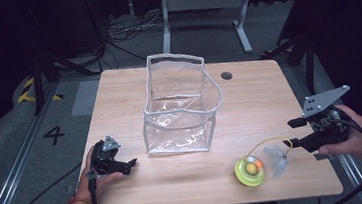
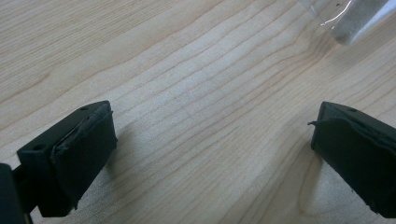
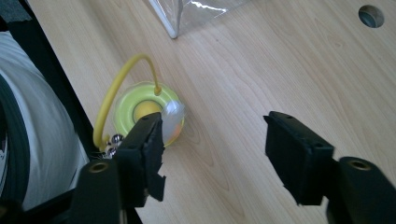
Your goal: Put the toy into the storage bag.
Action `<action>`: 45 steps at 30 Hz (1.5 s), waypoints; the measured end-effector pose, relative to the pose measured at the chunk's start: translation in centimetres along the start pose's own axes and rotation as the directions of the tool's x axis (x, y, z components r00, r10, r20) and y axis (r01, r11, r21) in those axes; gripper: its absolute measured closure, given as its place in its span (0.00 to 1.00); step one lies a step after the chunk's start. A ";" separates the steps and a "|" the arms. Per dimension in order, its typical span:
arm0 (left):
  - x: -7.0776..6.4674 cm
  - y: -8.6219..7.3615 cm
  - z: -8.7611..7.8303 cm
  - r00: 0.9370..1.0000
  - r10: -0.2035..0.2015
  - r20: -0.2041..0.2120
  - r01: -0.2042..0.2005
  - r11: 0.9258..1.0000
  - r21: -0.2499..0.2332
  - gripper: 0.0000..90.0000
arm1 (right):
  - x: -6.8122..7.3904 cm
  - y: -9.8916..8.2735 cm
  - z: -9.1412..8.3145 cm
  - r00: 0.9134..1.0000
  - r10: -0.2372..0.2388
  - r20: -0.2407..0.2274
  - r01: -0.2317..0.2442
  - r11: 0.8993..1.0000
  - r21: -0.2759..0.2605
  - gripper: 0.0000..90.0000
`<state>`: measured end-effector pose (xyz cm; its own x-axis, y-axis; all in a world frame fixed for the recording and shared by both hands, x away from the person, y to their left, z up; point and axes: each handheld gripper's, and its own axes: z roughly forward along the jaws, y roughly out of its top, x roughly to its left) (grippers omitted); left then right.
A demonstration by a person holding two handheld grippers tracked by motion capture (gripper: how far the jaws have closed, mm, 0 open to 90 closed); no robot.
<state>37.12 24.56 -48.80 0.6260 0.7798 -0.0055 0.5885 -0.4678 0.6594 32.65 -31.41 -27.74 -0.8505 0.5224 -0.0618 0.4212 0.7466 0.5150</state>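
Note:
A clear plastic bag (image 1: pixel 182 107) with white trim stands open-topped at the table's middle. At the front right lies a round yellow-green toy (image 1: pixel 250 170) with a yellow cord (image 1: pixel 268 142) looping to a small metal ring and a clear fan-shaped piece (image 1: pixel 275 157). My right gripper (image 1: pixel 293 132) hovers just right of that cord, open and holding nothing; in the right gripper view the toy (image 3: pixel 140 109) lies beside its left jaw, outside the gap of the right gripper (image 3: pixel 215 149). My left gripper (image 1: pixel 125 165) rests near the front left edge, open over bare wood, as the left gripper view shows for the left gripper (image 2: pixel 210 140).
A round cable hole (image 1: pixel 226 75) sits in the table (image 1: pixel 117 88) behind the bag's right side. The bag's lower corner (image 2: pixel 355 18) lies ahead of the left jaws. Beyond the table are a white desk frame (image 1: pixel 205 9) and floor cables.

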 end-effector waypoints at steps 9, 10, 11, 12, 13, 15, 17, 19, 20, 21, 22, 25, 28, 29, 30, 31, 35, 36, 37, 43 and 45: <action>0.0 0.0 0.0 1.000 -0.006 0.000 0.006 1.000 -0.001 0.00 | 0.5 1.1 -0.1 0.999 -0.042 -0.004 0.042 0.996 0.085 0.45; 0.0 0.0 0.0 1.000 -0.006 0.000 0.006 1.000 -0.001 0.00 | 0.5 1.0 -0.3 0.999 -0.041 -0.003 0.041 0.995 0.090 0.45; 0.0 0.0 0.0 1.000 -0.005 0.000 0.005 1.000 0.000 0.00 | 0.5 1.0 -0.3 0.999 -0.041 -0.003 0.041 0.995 0.090 0.45; 0.0 0.0 0.0 1.000 -0.006 0.000 0.006 1.000 -0.001 0.00 | 0.6 0.7 -0.4 0.999 -0.042 -0.006 0.042 0.994 0.101 0.45; 0.0 0.0 0.0 1.000 -0.006 0.000 0.006 1.000 -0.001 0.00 | 0.6 0.4 -0.7 0.999 -0.040 -0.001 0.040 0.993 0.113 0.43; 0.0 0.0 0.0 1.000 -0.006 0.000 0.006 1.000 -0.001 0.00 | 0.8 -0.2 -1.1 0.999 -0.037 -0.011 0.038 0.992 0.123 0.41; 0.0 0.0 0.0 1.000 -0.003 -0.001 0.003 1.000 0.000 0.00 | 1.2 -0.7 -1.4 0.999 -0.043 -0.020 0.045 0.991 0.122 0.39; 0.0 0.0 0.0 1.000 -0.004 -0.002 0.004 1.000 0.000 0.00 | 1.6 -0.9 -1.8 0.998 -0.046 -0.042 0.050 0.993 0.110 0.38; 0.0 0.0 0.0 1.000 -0.005 -0.002 0.005 1.000 -0.001 0.00 | 1.8 -0.8 -1.9 0.998 -0.050 -0.042 0.054 0.993 0.102 0.38; 0.0 0.0 0.0 1.000 -0.005 -0.003 0.005 1.000 0.000 0.00 | 1.9 -0.7 -2.0 0.998 -0.050 -0.037 0.053 0.994 0.096 0.38; 0.0 0.0 0.0 1.000 -0.005 -0.002 0.005 1.000 0.000 0.00 | 2.0 -0.5 -2.1 0.998 -0.048 -0.045 0.052 0.995 0.089 0.39; 0.0 0.0 0.0 1.000 -0.005 -0.002 0.005 1.000 0.000 0.00 | 2.2 0.1 -2.1 0.998 -0.047 -0.044 0.050 0.995 0.084 0.40; 0.0 0.0 0.0 1.000 -0.004 -0.002 0.004 1.000 0.000 0.00 | 2.3 1.1 -2.0 0.998 -0.044 -0.049 0.048 0.996 0.080 0.42; 0.0 0.0 0.0 1.000 -0.004 -0.002 0.004 1.000 0.000 0.00 | 2.3 1.5 -1.9 0.998 -0.044 -0.048 0.048 0.995 0.082 0.43; 0.0 0.0 0.0 1.000 -0.004 -0.002 0.004 1.000 0.000 0.00 | 2.3 1.8 -1.8 0.998 -0.043 -0.050 0.047 0.995 0.086 0.44; 0.0 0.0 0.0 1.000 -0.004 -0.002 0.004 1.000 0.000 0.00 | 2.2 2.2 -1.6 0.998 -0.040 -0.058 0.045 0.995 0.090 0.46; 0.0 0.0 0.0 1.000 -0.003 -0.002 0.003 1.000 0.000 0.00 | 1.8 3.1 -0.6 0.997 -0.027 -0.071 0.036 0.992 0.125 0.54; 0.0 0.0 0.0 1.000 -0.004 -0.002 0.004 1.000 0.000 0.00 | 1.8 3.3 -0.3 0.997 -0.030 -0.071 0.040 0.990 0.137 0.58; 0.0 0.0 0.0 1.000 -0.004 -0.002 0.004 1.000 0.000 0.00 | 1.8 3.5 0.0 0.997 -0.034 -0.076 0.045 0.988 0.145 0.60; 0.0 0.0 0.0 1.000 -0.003 -0.002 0.003 1.000 0.000 0.00 | 1.8 4.7 1.1 0.993 -0.069 -0.096 0.085 0.981 0.175 0.90; 0.0 0.0 0.0 1.000 -0.004 -0.002 0.004 1.000 0.000 0.00 | 1.8 5.0 1.0 0.992 -0.090 -0.088 0.104 0.981 0.165 0.97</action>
<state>37.11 24.54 -48.81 0.6228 0.7824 -0.0061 0.5909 -0.4652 0.6592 33.51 -26.32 -26.12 -0.9094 0.4147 -0.0323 0.3770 0.8545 0.3575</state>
